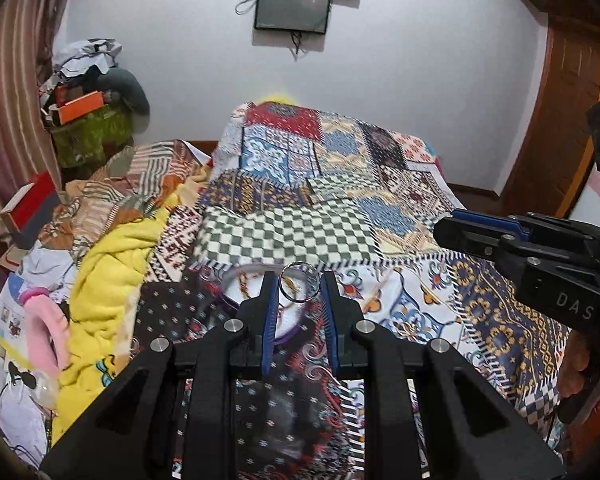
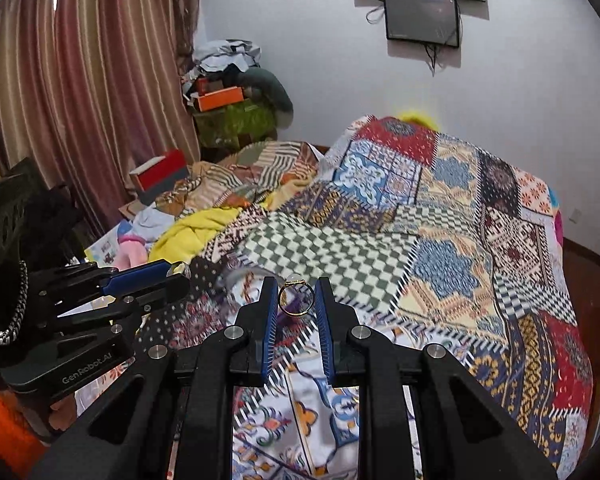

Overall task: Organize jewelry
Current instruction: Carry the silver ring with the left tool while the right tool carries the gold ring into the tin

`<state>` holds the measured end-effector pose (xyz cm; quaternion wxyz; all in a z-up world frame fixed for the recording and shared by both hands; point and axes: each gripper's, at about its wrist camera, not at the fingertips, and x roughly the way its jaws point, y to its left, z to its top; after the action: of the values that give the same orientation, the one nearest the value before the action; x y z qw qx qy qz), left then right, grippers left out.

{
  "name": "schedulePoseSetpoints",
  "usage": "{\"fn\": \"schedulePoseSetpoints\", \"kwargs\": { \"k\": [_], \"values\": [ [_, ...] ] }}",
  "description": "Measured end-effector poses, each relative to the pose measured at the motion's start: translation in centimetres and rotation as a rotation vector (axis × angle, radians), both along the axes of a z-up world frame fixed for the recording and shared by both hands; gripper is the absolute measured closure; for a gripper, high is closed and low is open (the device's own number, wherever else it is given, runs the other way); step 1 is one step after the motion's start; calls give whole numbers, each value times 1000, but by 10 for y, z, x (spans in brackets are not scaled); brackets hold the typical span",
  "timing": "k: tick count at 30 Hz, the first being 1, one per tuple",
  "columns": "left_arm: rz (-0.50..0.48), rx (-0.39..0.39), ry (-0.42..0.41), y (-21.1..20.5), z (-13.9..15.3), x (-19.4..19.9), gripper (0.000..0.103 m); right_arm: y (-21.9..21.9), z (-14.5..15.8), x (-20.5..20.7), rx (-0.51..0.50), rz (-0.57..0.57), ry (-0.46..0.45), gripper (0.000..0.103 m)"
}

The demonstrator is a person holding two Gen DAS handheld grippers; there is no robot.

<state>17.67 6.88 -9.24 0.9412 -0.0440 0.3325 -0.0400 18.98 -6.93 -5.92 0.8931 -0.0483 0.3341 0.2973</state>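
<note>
Blue pads on the left gripper (image 1: 299, 289) are closed on a silver ring (image 1: 299, 282), held upright with its hole facing the camera. A gold ring (image 2: 295, 295) is pinched the same way by the right gripper (image 2: 296, 295). A blurred round dish (image 1: 256, 276) is half hidden behind, on the patchwork bedspread (image 1: 340, 184)

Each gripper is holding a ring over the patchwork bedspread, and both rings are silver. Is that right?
Not quite. The left gripper holds a silver ring, but the ring in the right gripper is gold, as the right wrist view shows. Both are over the patchwork bedspread.
</note>
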Motion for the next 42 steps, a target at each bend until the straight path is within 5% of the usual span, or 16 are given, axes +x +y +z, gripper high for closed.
{"fn": "schedulePoseSetpoints", "kwargs": {
  "k": [8,18,32,42],
  "values": [
    [48,13,-18,22,1,7,83,25,-3,10,13,36,3,86],
    [54,-34,63,41,-31,32,83,56,-19,33,2,71,46,86],
    [25,-48,193,35,-85,66,83,74,-78,68,-46,80,228,86],
    [4,-48,216,32,-93,68,83,79,-89,73,-51,92,282,86]
  ]
}}
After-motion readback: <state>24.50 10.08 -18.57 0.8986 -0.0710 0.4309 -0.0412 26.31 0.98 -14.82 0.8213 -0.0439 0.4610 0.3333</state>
